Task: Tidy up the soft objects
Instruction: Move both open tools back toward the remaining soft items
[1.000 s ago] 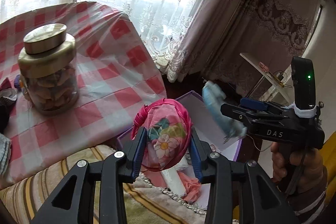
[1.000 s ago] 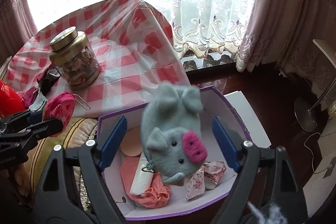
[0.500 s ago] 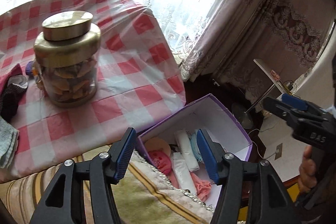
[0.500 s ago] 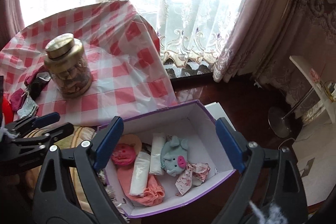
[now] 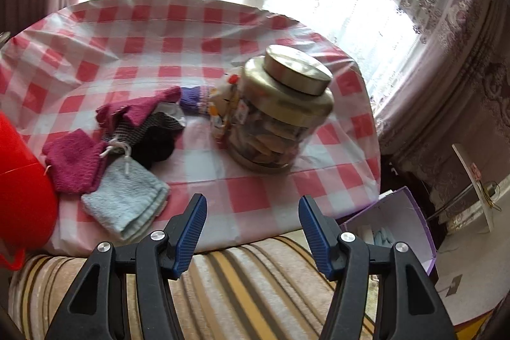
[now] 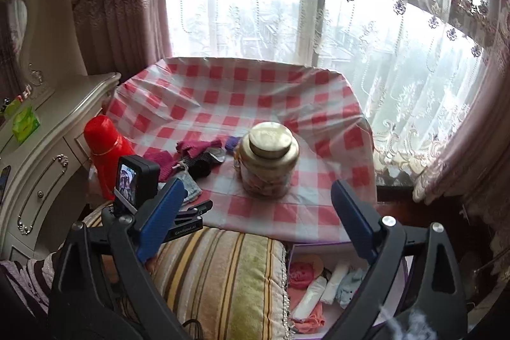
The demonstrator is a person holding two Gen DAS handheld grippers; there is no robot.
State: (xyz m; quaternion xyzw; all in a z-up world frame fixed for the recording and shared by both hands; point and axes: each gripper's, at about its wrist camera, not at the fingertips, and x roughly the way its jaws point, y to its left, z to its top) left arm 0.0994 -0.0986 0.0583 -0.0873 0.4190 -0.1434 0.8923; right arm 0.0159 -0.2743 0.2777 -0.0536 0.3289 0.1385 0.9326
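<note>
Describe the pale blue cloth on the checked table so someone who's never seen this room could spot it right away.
Find the red-and-white checked tablecloth under the window, then the heap of small cloths left of the gold-lidded jar. The pale blue cloth lies folded at the heap's near edge. It is the only light blue piece, beside magenta and dark striped ones.

Checked table [image 5: 261, 199] carries jar [image 5: 280, 120], socks [image 5: 127, 136], red flask [image 6: 105, 152].

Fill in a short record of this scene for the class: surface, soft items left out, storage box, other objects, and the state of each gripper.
surface: checked tablecloth
soft items left out: pile of small cloths beside the glass jar
storage box: purple box, open, already holding soft items
other objects: red flask, striped cushion
left gripper: open, empty
right gripper: open, empty
</note>
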